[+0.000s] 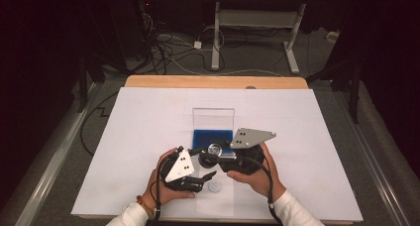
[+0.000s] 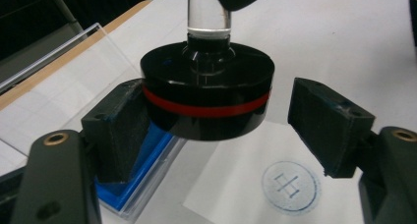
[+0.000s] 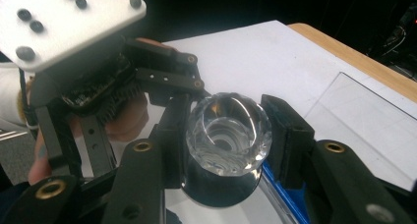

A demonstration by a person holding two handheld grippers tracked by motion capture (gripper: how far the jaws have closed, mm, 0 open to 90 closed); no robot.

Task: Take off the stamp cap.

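A stamp (image 1: pixel 214 150) with a clear faceted handle (image 3: pixel 228 133) and a round black base with a red band (image 2: pixel 206 94) hangs above the table. My right gripper (image 1: pixel 220 155) is shut on the clear handle, one pad on each side. My left gripper (image 2: pixel 223 128) is open around the black base: its left pad (image 2: pixel 120 130) sits close against the base, and its right pad (image 2: pixel 327 126) stands well apart. Below lies a slip of paper (image 2: pixel 236 184) bearing a round blue stamped mark (image 2: pixel 290 186), also seen on the table (image 1: pixel 215 187).
A blue ink pad (image 1: pixel 213 135) lies in a clear case with its lid (image 1: pixel 213 118) standing up, just behind the stamp. A white board (image 1: pixel 148 132) covers the wooden table (image 1: pixel 213 81). Cables and desk legs are on the floor beyond.
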